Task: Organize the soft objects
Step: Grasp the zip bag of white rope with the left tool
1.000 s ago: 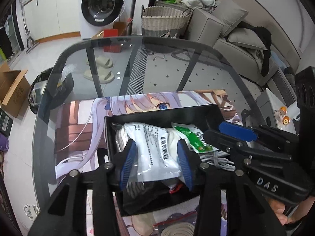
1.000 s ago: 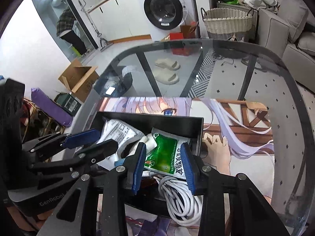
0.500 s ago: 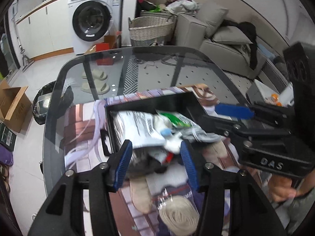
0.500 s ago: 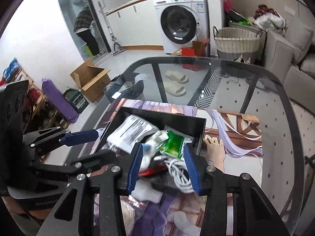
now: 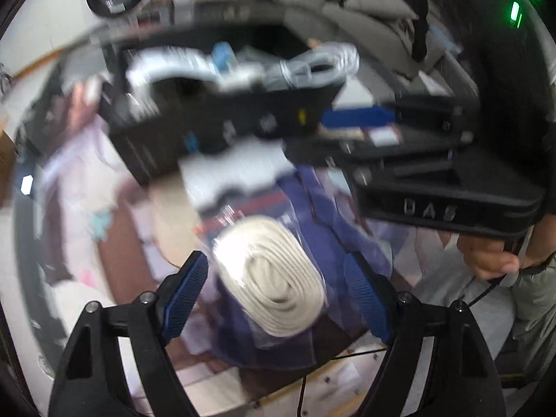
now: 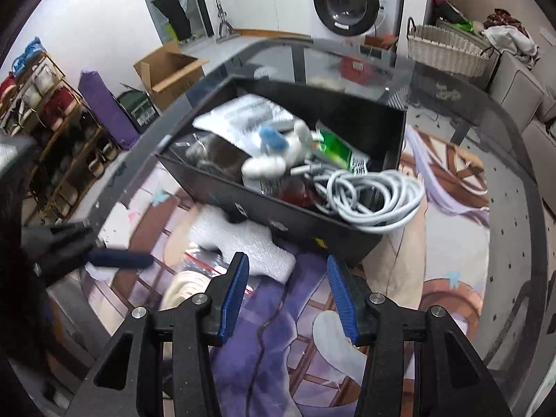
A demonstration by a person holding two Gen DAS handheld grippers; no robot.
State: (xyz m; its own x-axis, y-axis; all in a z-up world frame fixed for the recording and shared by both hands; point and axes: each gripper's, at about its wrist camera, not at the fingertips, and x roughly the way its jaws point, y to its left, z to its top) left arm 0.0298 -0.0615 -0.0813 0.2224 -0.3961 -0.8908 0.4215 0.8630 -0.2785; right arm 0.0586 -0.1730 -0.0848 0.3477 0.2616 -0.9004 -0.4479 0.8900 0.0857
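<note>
Over bagged rope (image 5: pixel 274 278): left gripper (image 5: pixel 278 299) (jaws just widened, empty).

Cable (image 6: pixel 373 193) in box (image 6: pixel 278 213); rope coil (image 5: pixel 274 279) in front, on mat (image 6: pixel 434 267).

A washing machine (image 6: pixel 351 0), wicker basket (image 6: pixel 448 48), cardboard box (image 6: pixel 170 69) and shoe rack (image 6: pixel 52 128) stand around.

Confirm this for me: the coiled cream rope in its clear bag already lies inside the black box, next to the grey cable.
Not right. The left wrist view shows the coiled cream rope in its clear bag lying on the mat outside the black box, between the open left gripper's jaws. The grey cable is in the box.
</note>
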